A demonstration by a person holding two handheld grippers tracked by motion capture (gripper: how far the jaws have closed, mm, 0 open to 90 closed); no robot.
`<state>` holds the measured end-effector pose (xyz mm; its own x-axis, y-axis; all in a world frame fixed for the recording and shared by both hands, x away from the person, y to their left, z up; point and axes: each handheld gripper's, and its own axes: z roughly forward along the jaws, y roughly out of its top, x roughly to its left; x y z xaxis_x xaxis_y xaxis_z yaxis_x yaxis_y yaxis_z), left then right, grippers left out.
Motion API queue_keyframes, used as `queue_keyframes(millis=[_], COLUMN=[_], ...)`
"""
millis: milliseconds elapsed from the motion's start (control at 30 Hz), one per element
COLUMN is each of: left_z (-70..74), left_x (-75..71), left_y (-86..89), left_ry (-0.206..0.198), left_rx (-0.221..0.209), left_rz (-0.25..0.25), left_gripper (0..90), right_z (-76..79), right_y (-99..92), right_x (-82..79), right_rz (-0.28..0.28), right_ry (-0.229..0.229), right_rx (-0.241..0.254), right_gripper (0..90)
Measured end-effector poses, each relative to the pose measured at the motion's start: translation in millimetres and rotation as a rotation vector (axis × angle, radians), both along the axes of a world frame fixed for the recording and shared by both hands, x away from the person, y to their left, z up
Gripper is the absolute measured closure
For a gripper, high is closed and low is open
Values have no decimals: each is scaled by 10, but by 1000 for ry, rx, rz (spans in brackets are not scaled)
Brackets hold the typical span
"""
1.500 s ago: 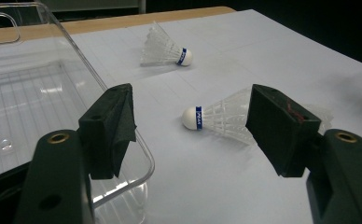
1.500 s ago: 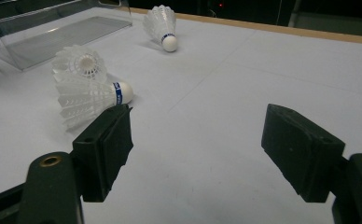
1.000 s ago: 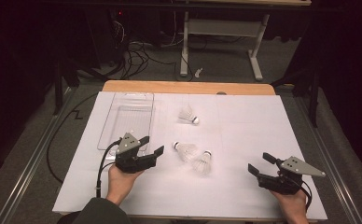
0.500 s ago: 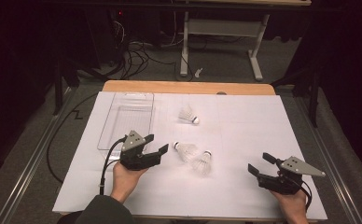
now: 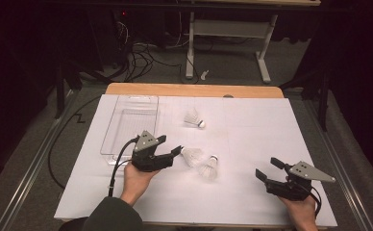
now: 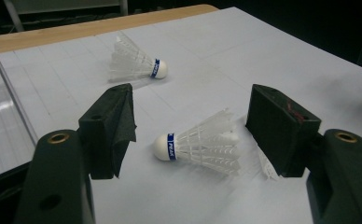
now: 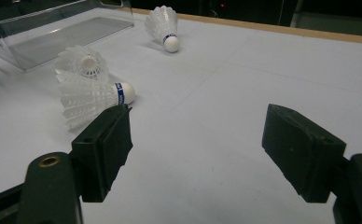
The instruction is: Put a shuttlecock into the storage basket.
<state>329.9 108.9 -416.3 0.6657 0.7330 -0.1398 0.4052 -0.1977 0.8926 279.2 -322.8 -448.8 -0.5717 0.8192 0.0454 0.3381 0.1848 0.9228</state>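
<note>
Three white shuttlecocks lie on the white-covered table [image 5: 252, 130]. My left gripper [image 5: 174, 156] is open, and the middle shuttlecock [image 5: 192, 156] lies just ahead of its jaws. In the left gripper view that shuttlecock [image 6: 202, 147] rests on the sheet between the open jaws of the gripper [image 6: 191, 121], cork to the left, untouched. A second shuttlecock [image 5: 208, 167] lies beside it; the third [image 5: 194, 118] sits farther back. My right gripper [image 5: 267, 168] stands open near the front right, empty. In the right gripper view, the nearest shuttlecock [image 7: 93, 98] lies left of the gripper [image 7: 195, 135].
A clear plastic tray [image 5: 129, 126] sits at the back left of the sheet, just behind my left hand. The table's wooden edge [image 5: 194, 90] runs along the back. Cables and a desk frame [image 5: 228, 29] stand on the dark floor beyond.
My left gripper has slid right and slightly forward, bringing its open jaws up to the middle shuttlecock. The right gripper and the shuttlecocks have stayed put.
</note>
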Motion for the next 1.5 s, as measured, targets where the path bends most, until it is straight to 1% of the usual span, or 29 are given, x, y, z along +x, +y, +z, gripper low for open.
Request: queue_keyframes(millis=[167,367,600,833,1167,1500], left_z=[9,9,28,42,36,65], left_x=[20,53,96,124,165,216], left_y=[-44,-92,-141,-194,-244,-317], left_ry=[-3,0,1,-1,3,4], left_rx=[-1,11,4,8,2,7], left_rz=[-5,-11,-16,-26,-28,-37], left_gripper=[333,334,334,334,337,337], right_z=[-1,0,0,0,0,-1], right_y=[3,1,3,3,3,4], right_x=[0,-1,0,0,0,2], right_rz=[1,2,2,2,3,5], right_ry=[1,1,1,1,1,3], right_rx=[-1,1,-1,0,1,0], right_gripper=[244,244,244,243,243,243])
